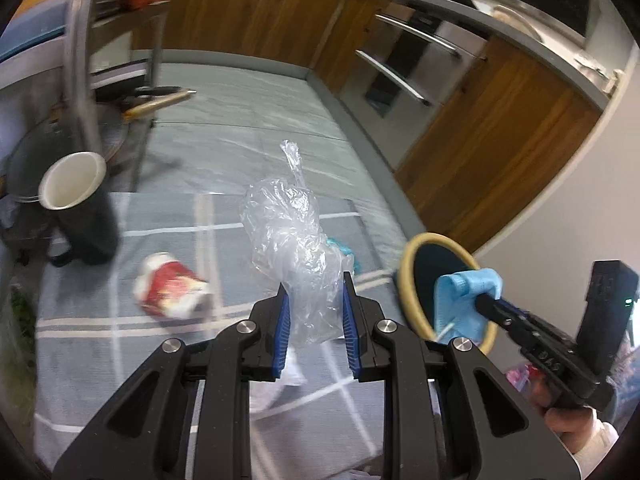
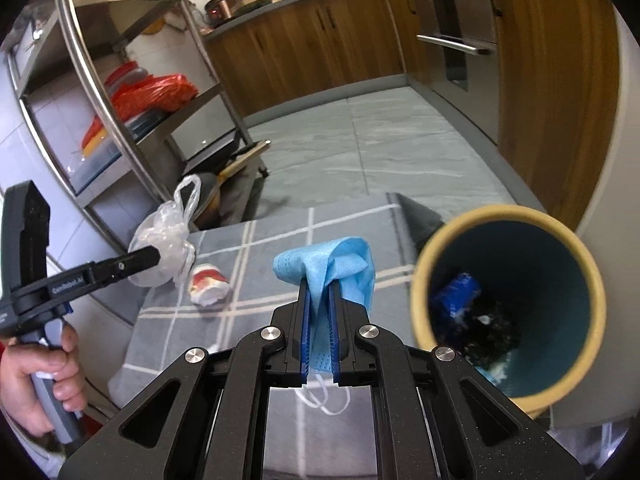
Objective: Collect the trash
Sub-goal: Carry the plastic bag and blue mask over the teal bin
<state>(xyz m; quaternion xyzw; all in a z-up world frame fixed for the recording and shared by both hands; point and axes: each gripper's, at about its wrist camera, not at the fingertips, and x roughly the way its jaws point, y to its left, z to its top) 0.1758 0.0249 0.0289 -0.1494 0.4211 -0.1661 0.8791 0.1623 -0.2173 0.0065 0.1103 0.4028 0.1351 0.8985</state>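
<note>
Your left tongs (image 1: 314, 292) are gripping a crinkly clear bag (image 1: 294, 240); your right tongs (image 2: 320, 296) are pinching a soft blue mask (image 2: 326, 264) beside the round bin (image 2: 508, 308), trash inside. A crushed cup (image 2: 209, 283) is lying mid-rug (image 2: 280, 232).

Trash bin (image 2: 516, 380) is a round tub, cream rim, teal inside, already got some dark junk and a blue wrapper at the bottom. Blue face mask (image 2: 332, 268) is folded over and hanging just left of the bin's rim. Clear plastic bag (image 1: 296, 252) is scrunched up, further left of the bin. Crushed red-and-white paper cup (image 1: 172, 290) lies on its side, left of the bin too.
</note>
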